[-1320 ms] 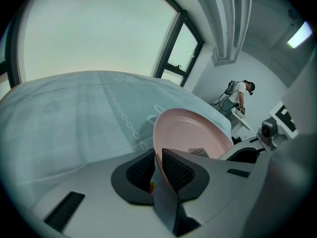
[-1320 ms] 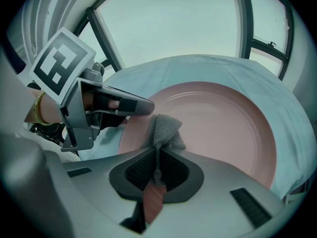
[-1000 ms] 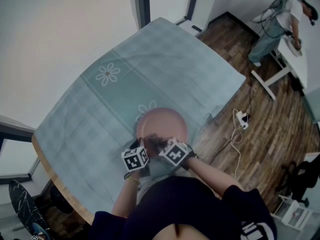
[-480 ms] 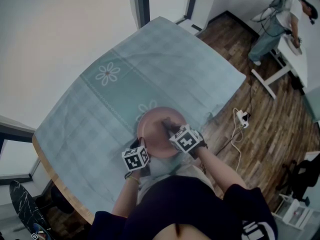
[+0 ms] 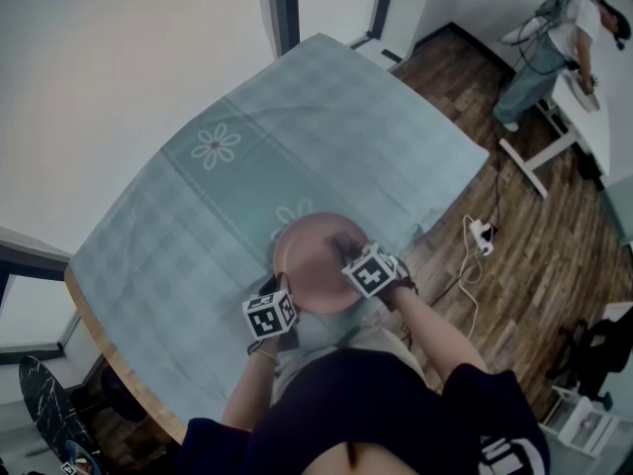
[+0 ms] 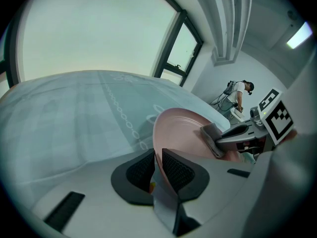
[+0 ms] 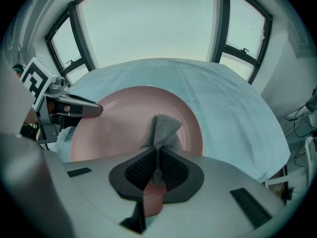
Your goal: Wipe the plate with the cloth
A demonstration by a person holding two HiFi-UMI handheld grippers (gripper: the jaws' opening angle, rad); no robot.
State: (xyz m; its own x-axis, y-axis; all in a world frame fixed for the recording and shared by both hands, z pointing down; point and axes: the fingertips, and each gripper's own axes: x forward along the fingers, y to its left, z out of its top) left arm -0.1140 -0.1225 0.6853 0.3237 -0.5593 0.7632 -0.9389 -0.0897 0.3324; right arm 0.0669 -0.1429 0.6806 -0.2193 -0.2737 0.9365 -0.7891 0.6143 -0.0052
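Note:
A round pink plate (image 5: 315, 255) lies near the table's front edge, tilted up on its near side. My left gripper (image 6: 154, 168) is shut on the plate's (image 6: 184, 133) near rim, one pad on each face. A small grey mesh cloth (image 7: 161, 132) is pinched in my right gripper (image 7: 157, 168), whose jaws point steeply down onto the plate's (image 7: 124, 118) right half. In the head view the right gripper (image 5: 358, 261) sits over the plate's right edge and the left gripper (image 5: 280, 295) at its near left edge. The cloth (image 6: 212, 139) touches the plate's face.
A pale green checked tablecloth (image 5: 297, 137) with flower prints covers the table. A wooden floor with a white power strip and cable (image 5: 479, 236) lies to the right. A person (image 5: 554, 38) stands at a white desk at the far right.
My right gripper has slid with the cloth from the plate's near left part across to its right side. The left gripper and the plate have stayed put.

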